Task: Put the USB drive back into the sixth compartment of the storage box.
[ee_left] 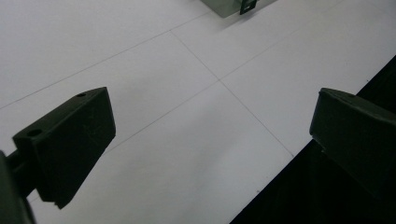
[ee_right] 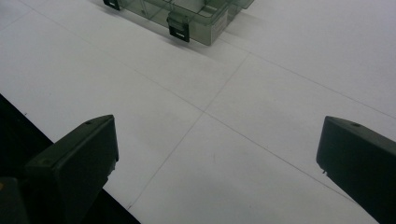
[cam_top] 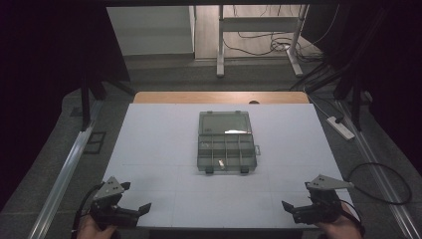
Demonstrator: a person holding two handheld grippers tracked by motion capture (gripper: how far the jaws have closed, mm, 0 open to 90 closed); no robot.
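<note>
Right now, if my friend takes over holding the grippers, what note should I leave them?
Left gripper: jaws wide open, holding nothing, near the table's front left corner.
Right gripper: jaws wide open, holding nothing, near the front right corner.
Clear plastic compartment box: middle of the white table, lid folded open away from you, two dark latches facing you. Something small and pale lies in a front compartment; too small to tell what.
Done: lid already open.
Left: neither gripper touches the box; probably reach in next.

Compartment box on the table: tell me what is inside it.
The open compartment box shows divider walls and one small pale item in a near cell; what that item is cannot be told.
</note>
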